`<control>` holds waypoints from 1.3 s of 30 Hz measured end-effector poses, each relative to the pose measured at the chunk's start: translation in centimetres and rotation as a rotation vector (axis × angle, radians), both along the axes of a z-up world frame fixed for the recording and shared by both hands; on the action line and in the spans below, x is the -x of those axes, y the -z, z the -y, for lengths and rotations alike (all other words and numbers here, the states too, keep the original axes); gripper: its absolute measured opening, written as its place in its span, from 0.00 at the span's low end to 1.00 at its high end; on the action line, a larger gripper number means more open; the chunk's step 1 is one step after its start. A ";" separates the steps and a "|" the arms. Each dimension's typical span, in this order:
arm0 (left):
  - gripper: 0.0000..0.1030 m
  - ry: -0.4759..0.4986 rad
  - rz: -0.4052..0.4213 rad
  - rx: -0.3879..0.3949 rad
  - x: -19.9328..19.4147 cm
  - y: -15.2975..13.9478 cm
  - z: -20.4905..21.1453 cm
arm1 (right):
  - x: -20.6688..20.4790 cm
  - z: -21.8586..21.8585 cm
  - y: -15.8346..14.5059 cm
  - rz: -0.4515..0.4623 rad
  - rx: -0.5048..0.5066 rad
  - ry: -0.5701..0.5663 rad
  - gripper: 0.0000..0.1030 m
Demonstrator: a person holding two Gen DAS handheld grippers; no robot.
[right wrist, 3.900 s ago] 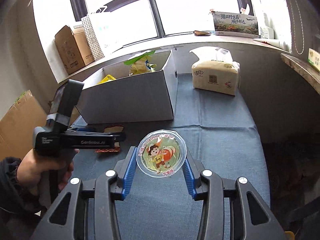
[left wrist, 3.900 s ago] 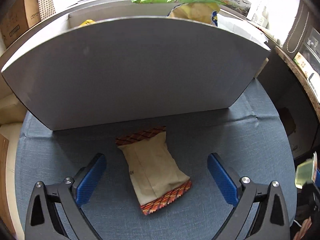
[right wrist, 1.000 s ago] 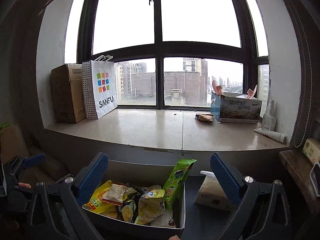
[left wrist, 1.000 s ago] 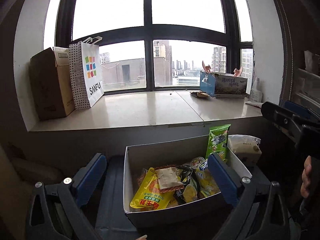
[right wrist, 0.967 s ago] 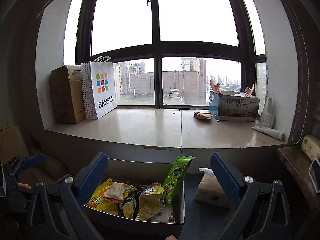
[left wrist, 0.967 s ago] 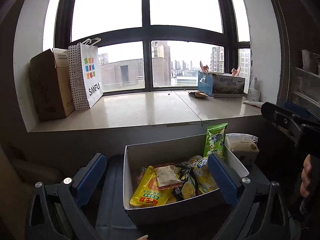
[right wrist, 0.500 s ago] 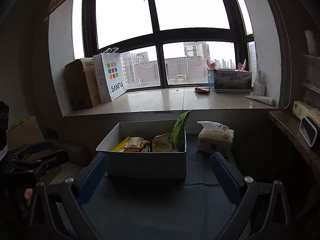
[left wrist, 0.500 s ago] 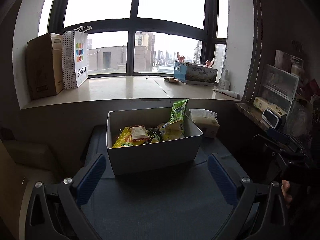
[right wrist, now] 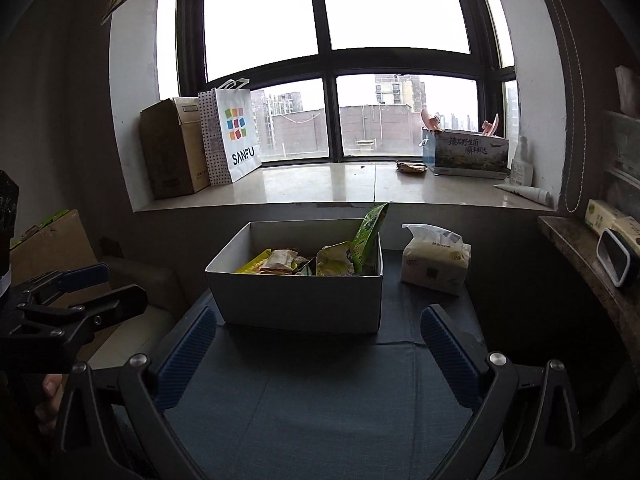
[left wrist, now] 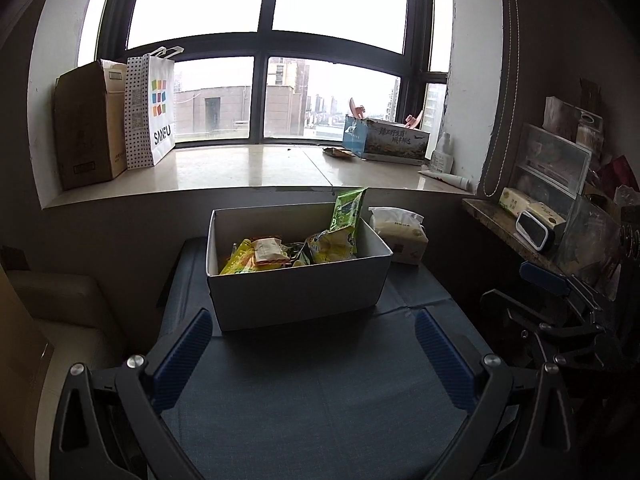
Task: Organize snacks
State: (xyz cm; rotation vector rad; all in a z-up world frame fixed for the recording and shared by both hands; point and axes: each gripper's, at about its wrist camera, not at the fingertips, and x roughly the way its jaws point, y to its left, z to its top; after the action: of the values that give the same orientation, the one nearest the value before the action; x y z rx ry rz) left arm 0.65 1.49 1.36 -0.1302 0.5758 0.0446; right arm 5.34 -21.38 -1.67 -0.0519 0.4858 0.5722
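Snacks (left wrist: 280, 254) ahead of both wide-open, empty grippers, left (left wrist: 312, 360) and right (right wrist: 316, 354), look light, crinkly, crushable; pinch sealed edges.

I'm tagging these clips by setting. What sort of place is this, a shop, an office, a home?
Most likely a room in a high-rise flat. A wide window sill holds a shopping bag and a cardboard box, apartment blocks stand outside, and a tissue pack sits beside the snack box on a cloth-covered table.
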 end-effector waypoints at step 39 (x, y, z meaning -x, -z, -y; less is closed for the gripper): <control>1.00 0.006 -0.019 0.003 -0.1 0.4 0.1 | 0.2 0.0 0.1 -0.001 0.013 0.001 1.00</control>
State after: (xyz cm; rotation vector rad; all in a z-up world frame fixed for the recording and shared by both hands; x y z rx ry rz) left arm 0.74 1.40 0.93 -0.1311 0.5952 0.0392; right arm 5.18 -21.40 -1.74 -0.0640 0.4902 0.5677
